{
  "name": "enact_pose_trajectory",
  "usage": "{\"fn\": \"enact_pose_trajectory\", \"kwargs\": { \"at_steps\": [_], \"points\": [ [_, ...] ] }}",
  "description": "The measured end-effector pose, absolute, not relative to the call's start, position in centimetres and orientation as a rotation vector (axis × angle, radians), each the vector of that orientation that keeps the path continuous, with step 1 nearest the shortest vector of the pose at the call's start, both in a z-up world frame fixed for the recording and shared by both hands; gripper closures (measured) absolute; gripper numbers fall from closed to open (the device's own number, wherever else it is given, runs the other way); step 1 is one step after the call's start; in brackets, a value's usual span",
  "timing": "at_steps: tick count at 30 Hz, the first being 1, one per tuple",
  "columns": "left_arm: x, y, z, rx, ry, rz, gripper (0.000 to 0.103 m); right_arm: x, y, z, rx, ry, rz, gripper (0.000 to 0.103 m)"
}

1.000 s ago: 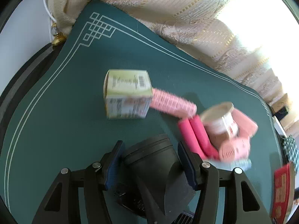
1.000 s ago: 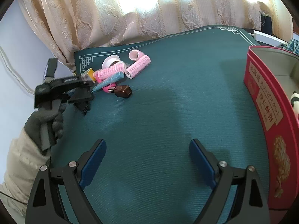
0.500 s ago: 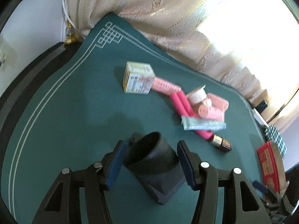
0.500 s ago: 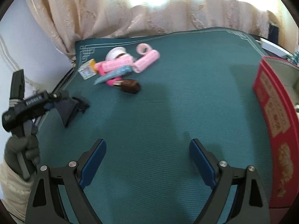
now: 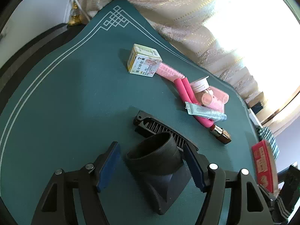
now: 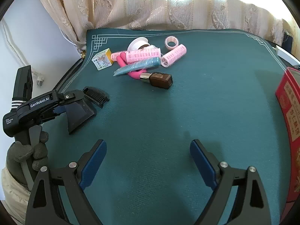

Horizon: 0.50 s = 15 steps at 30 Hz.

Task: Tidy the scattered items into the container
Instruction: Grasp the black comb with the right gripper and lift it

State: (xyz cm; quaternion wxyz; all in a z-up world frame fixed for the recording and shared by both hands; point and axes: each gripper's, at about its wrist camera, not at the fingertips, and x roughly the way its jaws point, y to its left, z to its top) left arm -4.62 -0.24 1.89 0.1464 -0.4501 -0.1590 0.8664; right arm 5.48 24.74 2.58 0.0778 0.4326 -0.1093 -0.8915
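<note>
A black funnel-shaped nozzle (image 5: 155, 161) sits between the fingers of my left gripper (image 5: 150, 145). Its jaws are opening: the left pad stands clear of the nozzle and the right pad is just beside it. A black comb (image 5: 165, 129) lies on the green mat right behind the nozzle. From the right wrist view the left gripper (image 6: 75, 99) is at the left with the nozzle (image 6: 78, 114) resting on the mat. My right gripper (image 6: 147, 144) is open over bare mat. The red container (image 6: 288, 112) stands at the right edge.
A pile lies at the back of the mat: a small box (image 6: 102, 59), pink rollers (image 6: 173, 56), a teal tube (image 6: 138, 66), a brown bottle (image 6: 159, 79), a white-lidded jar (image 6: 138, 44). A gloved hand (image 6: 28, 153) holds the left gripper. Curtains (image 6: 150, 5) hang behind the table.
The left gripper drew back from the pile with the nozzle and its jaws spread apart. The black comb now shows beyond the nozzle. The right gripper shifted sideways, still open.
</note>
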Motion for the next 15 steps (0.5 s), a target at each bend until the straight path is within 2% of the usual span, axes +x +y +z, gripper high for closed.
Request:
{"fn": "enact_pose_trajectory", "kwargs": {
  "at_steps": [1,3,9,15],
  "points": [
    [-4.6,0.0,1.9,-1.293,-0.440,2.492,0.033,5.2,24.5,2.6,1.296,-0.316,-2.671,0.010],
    [-4.3,0.6,1.9,-1.282,-0.405,2.469,0.042,4.7,24.1,2.9,1.284,-0.294,-2.672,0.010],
    [-2.8,0.0,3.0,-1.216,-0.376,2.467,0.047,3.1,22.7,3.9,1.236,-0.219,-2.671,0.010],
    [-2.0,-3.3,3.8,-1.174,-0.453,2.520,0.049,-0.5,19.7,3.7,1.234,-0.081,-2.632,0.010]
  ]
}}
